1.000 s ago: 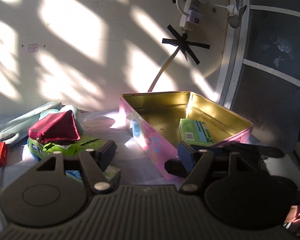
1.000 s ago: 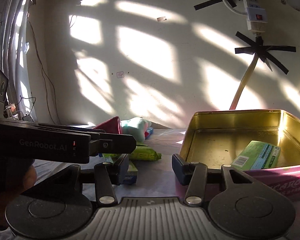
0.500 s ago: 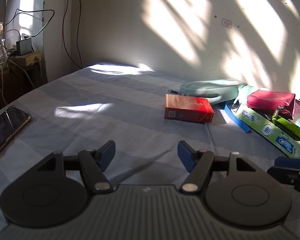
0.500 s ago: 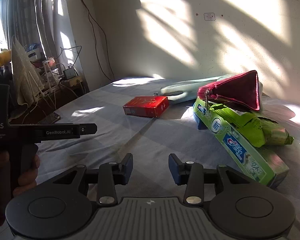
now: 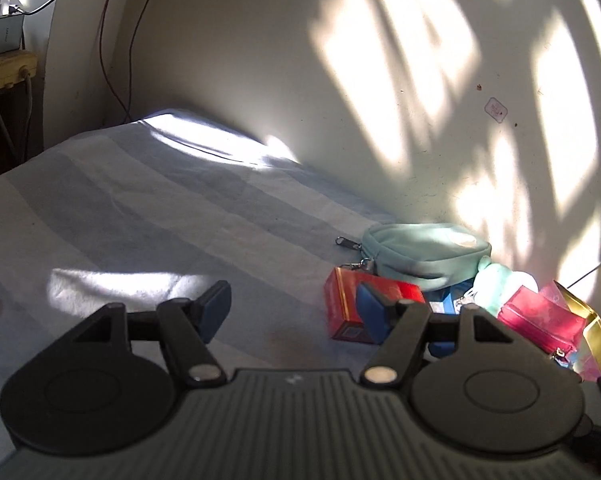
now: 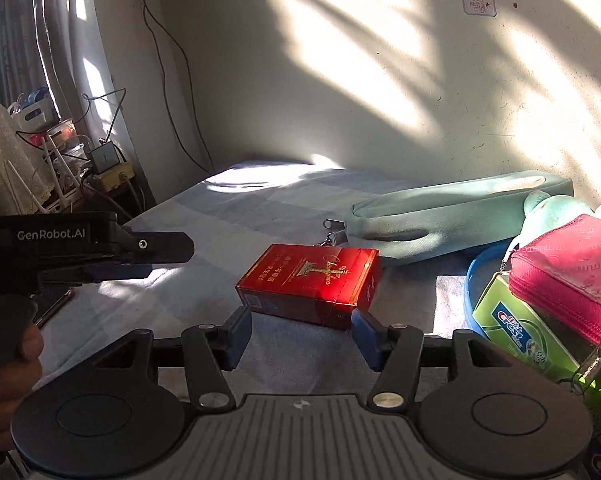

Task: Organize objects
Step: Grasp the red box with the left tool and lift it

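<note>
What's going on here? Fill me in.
A person is sorting small items on a bed, holding tongs in each hand. The right tongs have just been opening and now sit right in front of a red box, nothing gripped. The left tongs are open and empty, off to the left. A teal pouch, a pink zip pouch and a green toothpaste box are piled to the right.

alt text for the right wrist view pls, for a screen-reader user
The right gripper, jaws open and empty, points at a red box lying flat on a blue-grey bedsheet. A long teal pouch lies behind it, a pink zip pouch on a toothpaste box to the right.
</note>
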Demonstrator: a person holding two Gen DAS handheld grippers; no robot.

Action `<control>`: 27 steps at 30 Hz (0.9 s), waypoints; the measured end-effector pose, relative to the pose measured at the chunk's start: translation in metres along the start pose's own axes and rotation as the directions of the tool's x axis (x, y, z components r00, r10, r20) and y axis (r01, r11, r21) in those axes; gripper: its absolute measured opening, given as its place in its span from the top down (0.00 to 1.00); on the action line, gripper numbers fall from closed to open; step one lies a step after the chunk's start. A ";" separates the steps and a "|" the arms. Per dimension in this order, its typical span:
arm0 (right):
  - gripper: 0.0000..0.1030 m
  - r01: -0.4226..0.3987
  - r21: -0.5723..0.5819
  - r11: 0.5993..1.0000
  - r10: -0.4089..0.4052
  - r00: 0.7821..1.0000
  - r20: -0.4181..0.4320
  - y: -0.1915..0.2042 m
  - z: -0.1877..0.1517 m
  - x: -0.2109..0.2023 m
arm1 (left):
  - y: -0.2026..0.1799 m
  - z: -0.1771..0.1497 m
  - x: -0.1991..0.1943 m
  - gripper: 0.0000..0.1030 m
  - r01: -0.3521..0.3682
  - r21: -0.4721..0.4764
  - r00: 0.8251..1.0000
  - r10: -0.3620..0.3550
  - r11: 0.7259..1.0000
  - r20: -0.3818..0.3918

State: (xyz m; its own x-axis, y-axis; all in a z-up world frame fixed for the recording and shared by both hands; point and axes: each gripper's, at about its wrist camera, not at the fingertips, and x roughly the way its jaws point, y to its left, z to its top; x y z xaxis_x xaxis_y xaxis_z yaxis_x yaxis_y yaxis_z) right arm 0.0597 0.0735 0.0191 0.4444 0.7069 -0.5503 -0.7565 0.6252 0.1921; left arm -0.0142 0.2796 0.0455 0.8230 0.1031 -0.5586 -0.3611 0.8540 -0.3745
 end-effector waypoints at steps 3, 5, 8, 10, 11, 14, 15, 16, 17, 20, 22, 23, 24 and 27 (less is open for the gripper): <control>0.38 0.055 -0.034 0.998 -0.055 0.998 -0.006 -0.004 -0.004 0.004 | -0.006 -0.001 0.027 0.32 0.091 -0.018 0.992 -0.092 0.996 -0.086; 0.35 0.062 -0.025 0.998 -0.062 0.998 -0.010 -0.011 -0.003 0.009 | -0.013 -0.004 0.038 0.31 0.109 -0.002 0.989 -0.108 0.994 -0.100; 0.32 0.055 -0.015 0.998 -0.056 0.998 -0.022 -0.015 0.001 0.020 | -0.019 -0.006 0.053 0.34 0.101 0.005 0.988 -0.100 0.995 -0.116; 0.37 0.047 -0.052 0.998 -0.049 0.998 -0.029 -0.007 0.006 0.031 | -0.020 -0.006 0.056 0.41 0.100 0.013 0.990 -0.098 0.995 -0.107; 0.42 0.039 -0.071 0.997 -0.041 0.999 -0.028 -0.004 0.006 0.031 | -0.022 -0.007 0.055 0.54 0.107 0.018 0.987 -0.104 0.994 -0.120; 0.48 0.049 -0.118 0.992 -0.053 0.998 -0.029 0.008 -0.002 0.021 | -0.026 -0.016 0.038 0.54 0.102 0.025 0.987 -0.098 0.995 -0.130; 0.48 0.051 -0.142 0.989 -0.055 0.998 -0.026 0.012 -0.009 0.012 | -0.028 -0.021 0.031 0.54 0.104 0.031 0.986 -0.099 0.994 -0.132; 0.48 0.052 -0.159 0.986 -0.057 0.998 -0.026 0.014 -0.015 0.004 | -0.030 -0.029 0.022 0.54 0.113 0.032 0.985 -0.108 0.993 -0.136; 0.48 0.054 -0.177 0.983 -0.060 0.998 -0.032 0.016 -0.023 -0.008 | -0.032 -0.039 0.012 0.54 0.125 0.035 0.983 -0.119 0.992 -0.142; 0.48 0.064 -0.234 0.970 -0.074 0.997 -0.032 0.018 -0.050 -0.045 | -0.042 -0.070 -0.014 0.53 0.165 0.056 0.976 -0.155 0.985 -0.153; 0.48 0.075 -0.246 0.966 -0.083 0.996 -0.022 0.016 -0.066 -0.072 | -0.056 -0.092 -0.032 0.53 0.199 0.096 0.970 -0.182 0.975 -0.162; 0.48 0.083 -0.249 0.965 -0.090 0.996 -0.019 0.015 -0.073 -0.085 | -0.064 -0.101 -0.040 0.53 0.215 0.117 0.966 -0.193 0.970 -0.170; 0.48 0.098 -0.248 0.964 -0.104 0.994 -0.012 0.012 -0.083 -0.100 | -0.073 -0.111 -0.048 0.53 0.230 0.145 0.964 -0.206 0.962 -0.167; 0.48 0.144 -0.216 0.966 -0.143 0.990 0.021 -0.002 -0.102 -0.136 | -0.106 -0.129 -0.060 0.52 0.275 0.223 0.952 -0.233 0.935 -0.198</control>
State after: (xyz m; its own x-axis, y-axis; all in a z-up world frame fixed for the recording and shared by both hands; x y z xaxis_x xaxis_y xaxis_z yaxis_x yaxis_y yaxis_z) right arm -0.0484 -0.0578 0.0108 0.5579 0.6169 -0.5551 -0.7702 0.6340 -0.0695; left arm -0.0815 0.1172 0.0229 0.7807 -0.2019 -0.5914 -0.0135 0.9407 -0.3390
